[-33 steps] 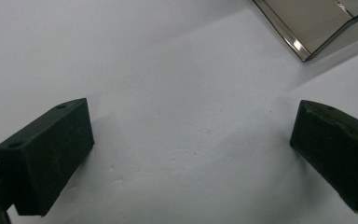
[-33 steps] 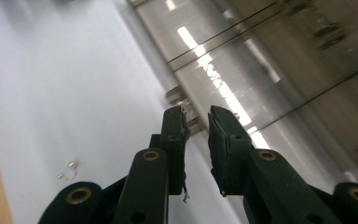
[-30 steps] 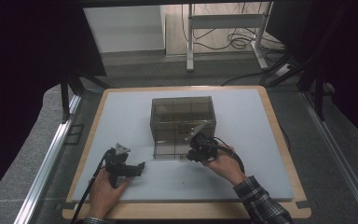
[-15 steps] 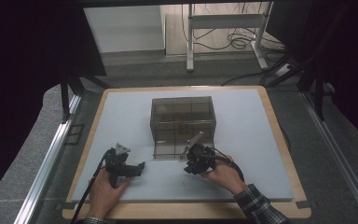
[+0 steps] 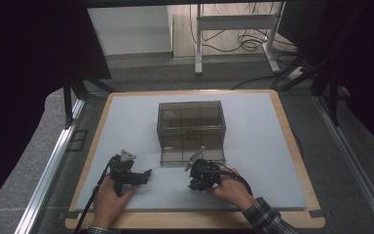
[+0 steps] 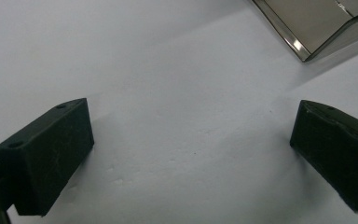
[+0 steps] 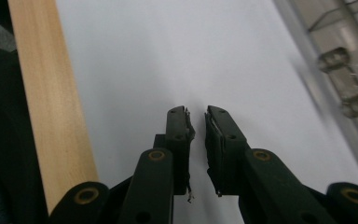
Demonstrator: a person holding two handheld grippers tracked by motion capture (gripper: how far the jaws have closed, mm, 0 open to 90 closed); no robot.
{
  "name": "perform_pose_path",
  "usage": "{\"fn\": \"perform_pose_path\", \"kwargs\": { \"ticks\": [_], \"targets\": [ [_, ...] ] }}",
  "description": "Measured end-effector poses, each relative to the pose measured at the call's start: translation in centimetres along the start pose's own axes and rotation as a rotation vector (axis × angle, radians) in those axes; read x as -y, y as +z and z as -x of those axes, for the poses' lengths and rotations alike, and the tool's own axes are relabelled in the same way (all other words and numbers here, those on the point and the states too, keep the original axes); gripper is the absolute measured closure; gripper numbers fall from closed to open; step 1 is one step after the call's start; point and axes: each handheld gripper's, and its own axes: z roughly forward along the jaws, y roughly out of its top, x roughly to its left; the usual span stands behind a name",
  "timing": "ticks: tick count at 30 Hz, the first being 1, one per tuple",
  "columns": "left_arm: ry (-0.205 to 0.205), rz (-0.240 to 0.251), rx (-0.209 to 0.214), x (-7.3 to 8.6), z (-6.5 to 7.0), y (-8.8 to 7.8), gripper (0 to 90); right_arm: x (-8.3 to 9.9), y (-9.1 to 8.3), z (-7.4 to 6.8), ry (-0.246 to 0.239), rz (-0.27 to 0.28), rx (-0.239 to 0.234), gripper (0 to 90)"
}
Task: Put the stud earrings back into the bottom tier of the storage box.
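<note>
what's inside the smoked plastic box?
Through the tinted walls of the box, only divider lines marking compartments show. Whether anything lies in them cannot be told; the dark plastic and glare hide it.

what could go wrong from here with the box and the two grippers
1. The clear box has a flap lying open on the mat at its front; the right gripper sits just beside it and could knock it.
2. The right gripper's jaws, nearly shut with nothing between them, have just been closing, so they must reopen before gripping.
3. The left gripper, open, rests far from the box.
</note>
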Motion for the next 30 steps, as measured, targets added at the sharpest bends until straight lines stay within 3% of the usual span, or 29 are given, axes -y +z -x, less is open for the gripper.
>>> {"fn": "perform_pose_path", "kwargs": {
  "ticks": [11, 19, 21, 26, 30],
  "targets": [
    [0.000, 0.000, 0.000, 0.0, 0.0, 0.0, 0.0, -0.4, 0.8, -0.9, -0.041, -0.035, -0.001, 77.5],
    [0.001, 0.000, 0.000, 0.0, 0.0, 0.0, 0.0, -0.6, 1.0, -2.3, -0.131, -0.052, 0.082, 83.5],
    [0.000, -0.001, 0.000, 0.0, 0.0, 0.0, 0.0, -0.7, 1.0, -2.3, -0.136, -0.059, 0.085, 83.8],
    [0.001, -0.001, 0.000, 0.0, 0.0, 0.0, 0.0, -0.8, 1.0, -1.7, -0.093, -0.063, 0.039, 83.9],
    [0.000, 0.000, 0.000, 0.0, 0.0, 0.0, 0.0, -0.9, 0.7, -1.2, -0.077, -0.050, 0.035, 83.8]
  ]
}}
